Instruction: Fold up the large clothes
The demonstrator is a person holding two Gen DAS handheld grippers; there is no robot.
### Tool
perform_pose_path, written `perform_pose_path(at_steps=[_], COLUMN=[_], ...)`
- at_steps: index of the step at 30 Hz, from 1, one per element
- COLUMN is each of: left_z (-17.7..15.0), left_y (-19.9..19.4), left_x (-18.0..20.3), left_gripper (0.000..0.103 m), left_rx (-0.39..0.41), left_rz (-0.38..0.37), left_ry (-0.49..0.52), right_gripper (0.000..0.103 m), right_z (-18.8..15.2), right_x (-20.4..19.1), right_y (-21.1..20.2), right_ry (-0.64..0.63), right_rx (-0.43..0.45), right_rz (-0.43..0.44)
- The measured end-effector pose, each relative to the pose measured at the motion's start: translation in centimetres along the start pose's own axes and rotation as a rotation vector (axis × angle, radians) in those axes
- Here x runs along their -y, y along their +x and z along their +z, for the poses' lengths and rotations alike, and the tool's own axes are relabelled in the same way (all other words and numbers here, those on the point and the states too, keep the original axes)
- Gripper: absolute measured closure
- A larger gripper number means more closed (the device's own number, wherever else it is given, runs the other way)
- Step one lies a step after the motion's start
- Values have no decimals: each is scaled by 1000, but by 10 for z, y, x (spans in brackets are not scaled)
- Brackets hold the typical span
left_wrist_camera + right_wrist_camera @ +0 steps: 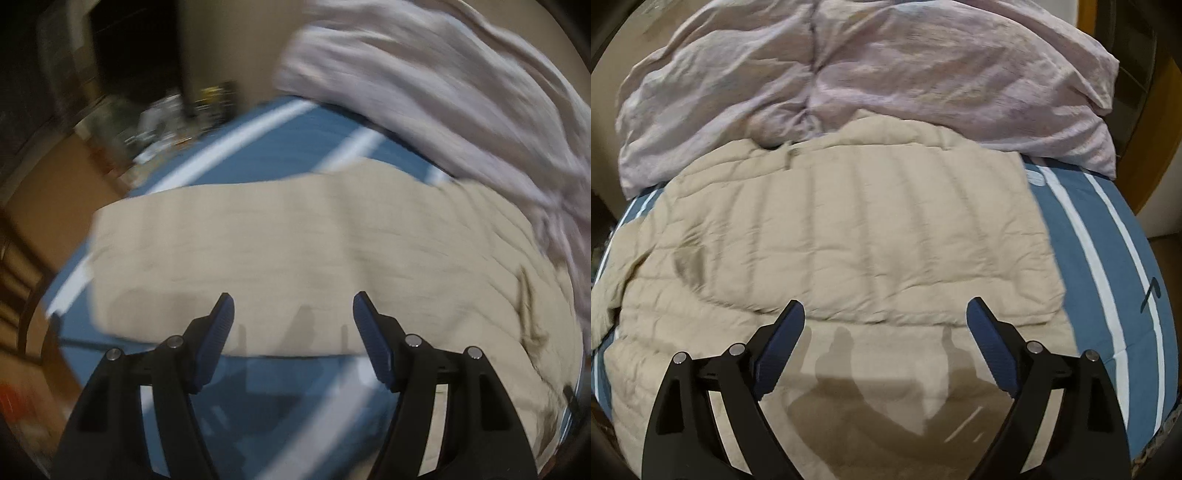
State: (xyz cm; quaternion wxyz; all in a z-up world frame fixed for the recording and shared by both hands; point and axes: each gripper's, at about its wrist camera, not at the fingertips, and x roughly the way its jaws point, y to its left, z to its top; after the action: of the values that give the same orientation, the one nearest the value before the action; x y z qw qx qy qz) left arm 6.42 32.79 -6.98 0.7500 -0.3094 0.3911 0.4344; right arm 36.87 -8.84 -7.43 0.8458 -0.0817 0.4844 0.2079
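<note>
home bedroom. work surface is a bed: blue sheet with white stripes, crumpled pale lilac duvet heaped at its far end, touching a beige quilted jacket spread on the sheet. left wrist view, blurred: cluttered shelf or desk beyond the bed edge, beige wall, wooden furniture at the side.

A blue bedsheet with white stripes covers the bed, showing bare from three to five o'clock in the right wrist view. A crumpled pale lilac duvet is heaped along the top, around twelve o'clock. In the blurred left wrist view, unclear clutter sits at ten o'clock, against a beige wall.
</note>
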Motion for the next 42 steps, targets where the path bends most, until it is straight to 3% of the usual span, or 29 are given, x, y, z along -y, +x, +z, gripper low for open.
perform_pose_path(at_steps=[8, 15, 21, 24, 28, 35, 42], left_z=[-2, -16, -12, -10, -5, 12, 39], left_y=[-1, 13, 18, 20, 20, 0, -37], left_x=[-118, -166, -158, -158, -152, -125, -45], left_gripper=[42, 54, 62, 85, 101, 102, 102], left_rx=[-20, -67, -54, -47, -36, 34, 141], left_rz=[126, 105, 121, 124, 140, 102, -65], left_ry=[-221, -395, -392, -398, -372, -324, -186], right_gripper=[12, 12, 12, 12, 12, 12, 12], right_z=[-12, -16, -19, -22, -25, -24, -21], right_x=[-33, -43, -37, -32, -25, -12, -2], right_y=[-11, -19, -19, -18, -16, -13, -10], right_ry=[-65, -90, -74, -61, -47, -12, 16], right_rx=[-14, -13, -32, -44, -53, -55, -58], right_rz=[49, 53, 41, 39, 34, 37, 58])
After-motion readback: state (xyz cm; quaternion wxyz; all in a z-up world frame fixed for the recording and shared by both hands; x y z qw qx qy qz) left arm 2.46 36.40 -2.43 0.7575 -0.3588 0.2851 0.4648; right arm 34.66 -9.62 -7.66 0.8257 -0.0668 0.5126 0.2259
